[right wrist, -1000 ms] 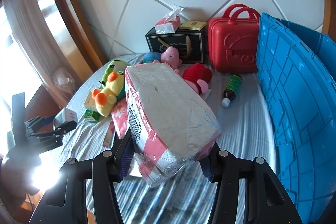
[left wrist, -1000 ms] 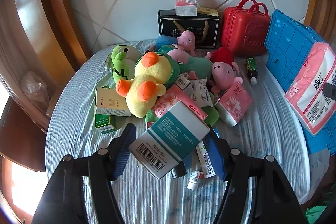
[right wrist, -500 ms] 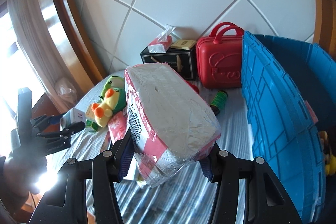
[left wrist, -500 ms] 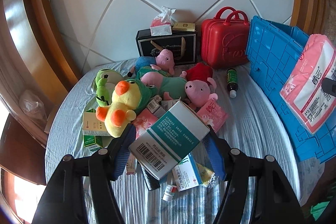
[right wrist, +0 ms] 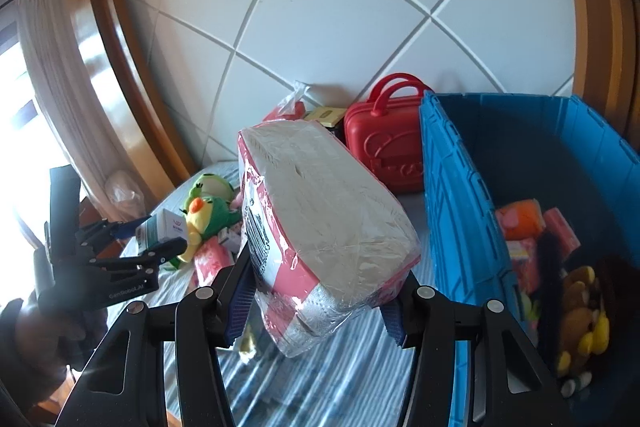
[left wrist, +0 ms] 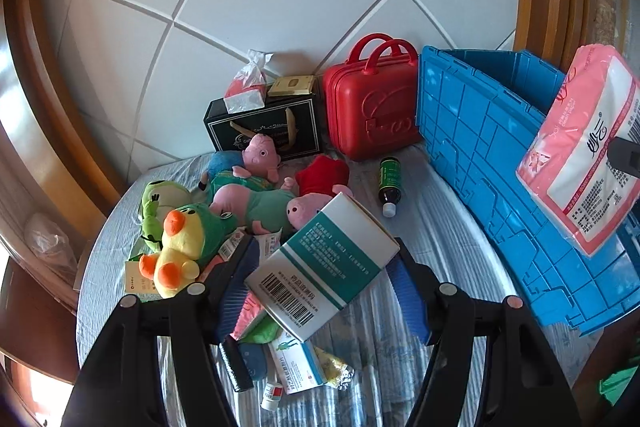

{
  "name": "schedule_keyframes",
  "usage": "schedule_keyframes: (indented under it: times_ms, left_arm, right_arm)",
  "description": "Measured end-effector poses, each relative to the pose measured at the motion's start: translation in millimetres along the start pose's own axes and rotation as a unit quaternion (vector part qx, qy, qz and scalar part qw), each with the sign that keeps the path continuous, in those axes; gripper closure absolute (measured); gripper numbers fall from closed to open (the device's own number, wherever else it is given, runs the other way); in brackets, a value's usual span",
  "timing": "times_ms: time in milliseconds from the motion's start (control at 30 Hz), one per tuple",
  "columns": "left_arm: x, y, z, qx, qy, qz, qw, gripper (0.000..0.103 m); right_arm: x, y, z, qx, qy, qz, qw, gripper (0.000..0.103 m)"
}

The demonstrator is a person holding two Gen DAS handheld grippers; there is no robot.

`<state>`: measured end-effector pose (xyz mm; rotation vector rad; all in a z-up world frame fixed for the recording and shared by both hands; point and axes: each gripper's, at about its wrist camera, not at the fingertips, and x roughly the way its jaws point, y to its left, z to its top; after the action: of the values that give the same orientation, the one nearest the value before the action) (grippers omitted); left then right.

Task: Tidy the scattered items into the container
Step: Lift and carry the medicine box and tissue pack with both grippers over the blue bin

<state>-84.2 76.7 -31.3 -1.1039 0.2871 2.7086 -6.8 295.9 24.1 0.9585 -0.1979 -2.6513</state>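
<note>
Left gripper (left wrist: 324,283): fingers clamped on a white-and-teal medicine box (left wrist: 324,263), held above the toy pile.
Right gripper (right wrist: 320,299): fingers clamped on a pink tissue pack (right wrist: 320,227), held off the table.
Blue crate (right wrist: 460,227): at 3 o'clock of the pack, toys inside.
Red case (left wrist: 372,107): at 12 o'clock, against the wall.

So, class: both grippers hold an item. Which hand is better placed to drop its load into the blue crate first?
Right. Its tissue pack already hangs beside the blue crate wall; the left gripper with its box is farther off.
</note>
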Motion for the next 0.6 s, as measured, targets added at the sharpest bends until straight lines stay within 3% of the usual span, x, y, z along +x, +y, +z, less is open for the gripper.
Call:
schedule_keyframes:
  times_ms: [600]
  left_arm:
    - [-0.4,-116.1,63.1,0.052,-0.042,-0.061,0.9959,0.038]
  right_arm:
    - [-74.1,-79.2,7.7,0.019,-0.036,-0.058,0.998,0.05]
